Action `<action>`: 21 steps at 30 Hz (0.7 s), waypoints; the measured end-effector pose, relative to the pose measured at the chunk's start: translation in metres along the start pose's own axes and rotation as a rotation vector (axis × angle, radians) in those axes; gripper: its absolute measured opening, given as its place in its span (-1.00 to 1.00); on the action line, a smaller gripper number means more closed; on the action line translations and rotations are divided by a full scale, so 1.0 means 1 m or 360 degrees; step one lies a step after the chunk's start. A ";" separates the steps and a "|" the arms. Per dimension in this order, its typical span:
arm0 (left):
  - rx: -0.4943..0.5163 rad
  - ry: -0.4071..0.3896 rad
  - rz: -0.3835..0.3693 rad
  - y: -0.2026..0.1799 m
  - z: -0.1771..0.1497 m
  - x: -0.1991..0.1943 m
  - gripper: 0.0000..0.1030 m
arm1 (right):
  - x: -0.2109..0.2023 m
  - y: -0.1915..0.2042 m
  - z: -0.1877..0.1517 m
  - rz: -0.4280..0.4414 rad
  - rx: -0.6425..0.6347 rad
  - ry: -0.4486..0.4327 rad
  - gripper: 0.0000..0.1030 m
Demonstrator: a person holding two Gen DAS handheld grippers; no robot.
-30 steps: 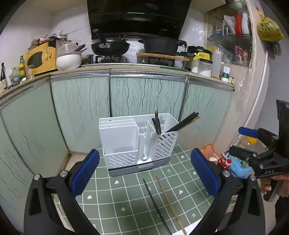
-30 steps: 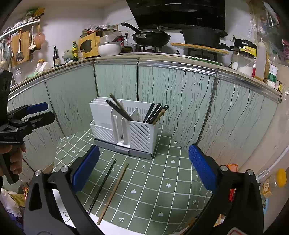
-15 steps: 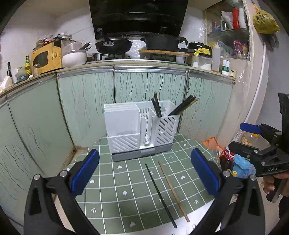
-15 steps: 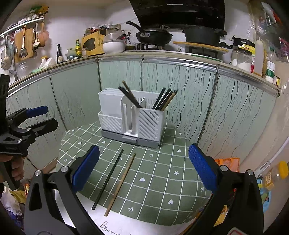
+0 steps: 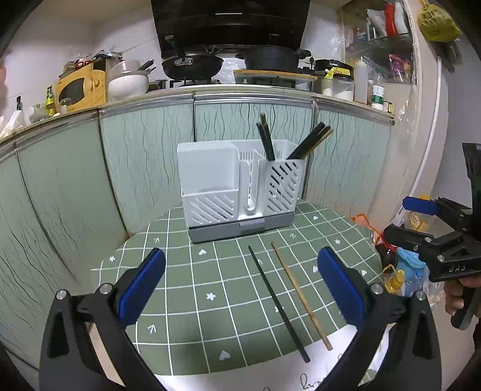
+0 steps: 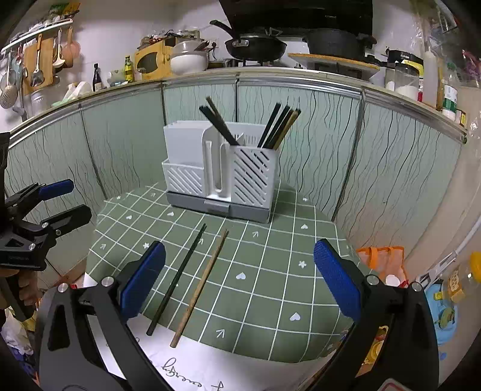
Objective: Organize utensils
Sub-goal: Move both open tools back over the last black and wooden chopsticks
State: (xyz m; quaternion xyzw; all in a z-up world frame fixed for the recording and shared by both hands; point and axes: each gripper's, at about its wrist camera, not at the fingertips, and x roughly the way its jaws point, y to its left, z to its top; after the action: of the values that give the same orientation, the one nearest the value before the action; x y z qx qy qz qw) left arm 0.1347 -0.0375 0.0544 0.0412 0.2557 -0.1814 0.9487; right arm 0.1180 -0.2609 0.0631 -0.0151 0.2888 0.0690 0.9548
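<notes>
Fingers of both your left gripper point(image 5: 240, 285) and right gripper point(image 6: 239, 279) are spread and empty, while the black chopstick point(image 6: 177, 278) and wooden chopstick point(image 6: 200, 287) lie near each other at 6 o'clock of the white holder point(image 6: 221, 168), so a careless pinch could catch both.

Behind my table runs a counter point(image 5: 246, 90) fronted with wavy-lined green panels. On it I see a black wok point(image 5: 192, 64) beneath the dark range hood point(image 5: 230, 25), a lidded black pot point(image 5: 272, 58) to the wok's right, and a yellow microwave point(image 5: 79, 87) to its left beside a white bowl point(image 5: 127, 84).
</notes>
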 end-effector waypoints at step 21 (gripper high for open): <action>-0.0037 0.0184 -0.0076 -0.003 -0.082 0.044 0.91 | 0.060 0.019 -0.076 0.0108 0.0006 0.0229 0.81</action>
State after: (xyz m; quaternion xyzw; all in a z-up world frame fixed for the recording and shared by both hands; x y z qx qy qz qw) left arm 0.1300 -0.0405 -0.0384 0.0344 0.3132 -0.1983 0.9281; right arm 0.1229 -0.2398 -0.0335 -0.0084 0.3571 0.0996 0.9287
